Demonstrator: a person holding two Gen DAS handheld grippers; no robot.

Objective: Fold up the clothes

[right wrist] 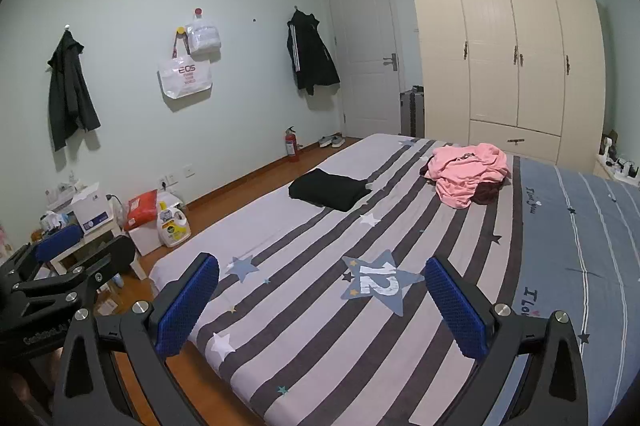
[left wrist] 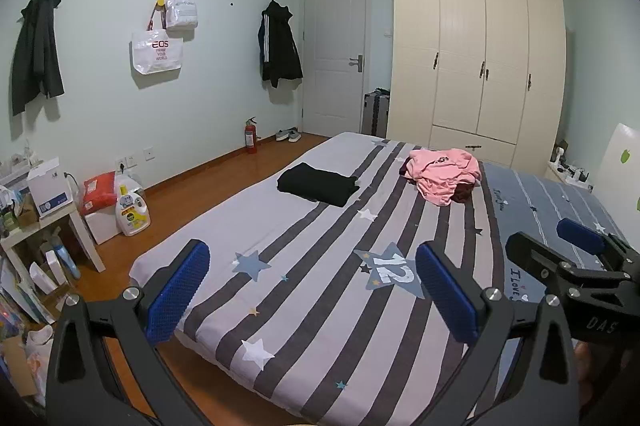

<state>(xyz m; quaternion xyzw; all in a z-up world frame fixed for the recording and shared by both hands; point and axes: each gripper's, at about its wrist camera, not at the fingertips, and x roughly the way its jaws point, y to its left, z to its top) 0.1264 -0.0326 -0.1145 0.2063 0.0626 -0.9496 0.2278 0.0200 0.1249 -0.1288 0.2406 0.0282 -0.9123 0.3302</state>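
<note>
Both tongs, left tongs (left wrist: 312, 290) and right tongs (right wrist: 322, 302), gape empty; pink clothes (left wrist: 442, 172) lie well beyond.

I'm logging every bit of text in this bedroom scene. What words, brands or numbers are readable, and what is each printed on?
"EOS" on the white tote bag hanging on the wall; the smaller lines beneath are too blurred.
"12" on the star print of the bedsheet.
"I Love", cut off, on the blue bedding.
"DAS" on the right tool.
Detergent bottle and white box labels: too small to read.
</note>
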